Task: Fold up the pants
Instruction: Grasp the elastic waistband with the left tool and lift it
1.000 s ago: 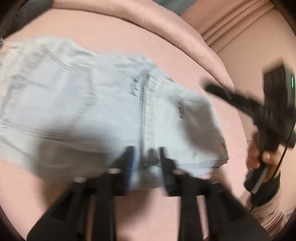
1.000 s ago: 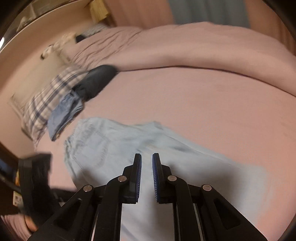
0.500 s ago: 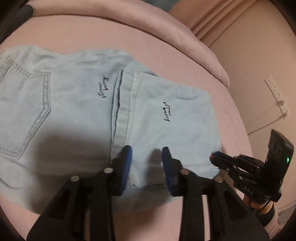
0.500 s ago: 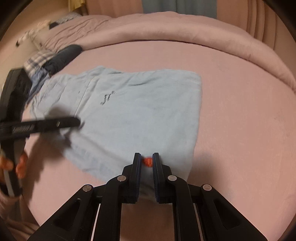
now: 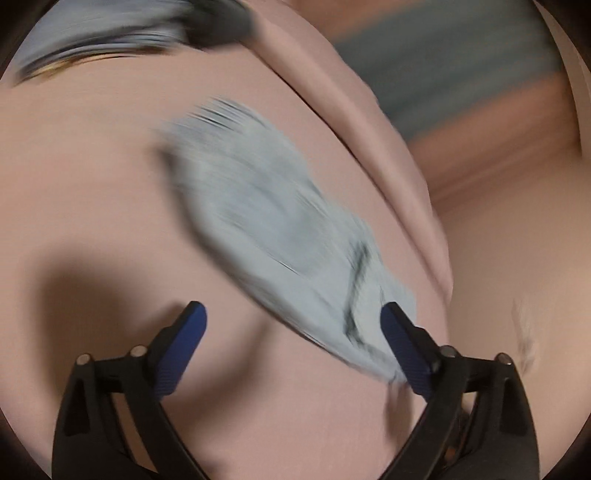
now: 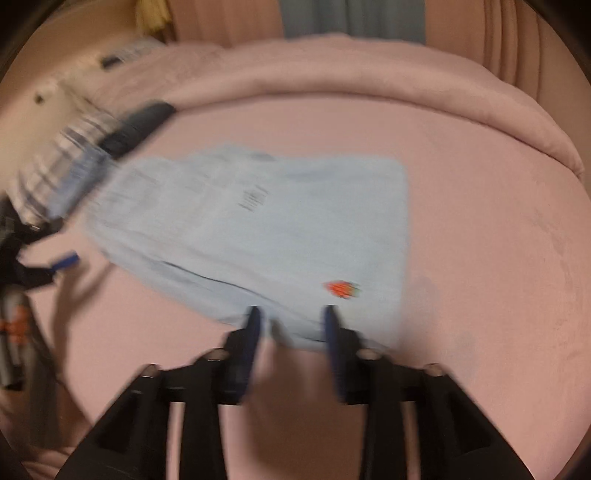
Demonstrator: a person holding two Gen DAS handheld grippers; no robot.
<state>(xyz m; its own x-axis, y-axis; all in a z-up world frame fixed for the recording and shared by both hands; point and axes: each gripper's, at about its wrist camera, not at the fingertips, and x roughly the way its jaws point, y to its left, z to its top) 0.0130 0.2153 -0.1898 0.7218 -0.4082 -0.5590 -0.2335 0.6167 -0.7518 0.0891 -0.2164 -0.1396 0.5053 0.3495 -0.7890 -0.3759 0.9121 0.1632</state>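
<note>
I see a wide bed under a smooth pink fitted sheet (image 6: 480,240). Along its far edge a thick pink quilted duvet (image 6: 369,74) lies bunched into a long roll. At the bed's far left corner a plaid pillow (image 6: 70,147) in white and blue-grey lies beside a dark rolled bundle of fabric (image 6: 136,127), both blurred. Behind the bed I make out pink pleated curtains (image 6: 517,40) flanking a grey-blue curtain panel (image 6: 351,18). The light is dim and warm.
</note>
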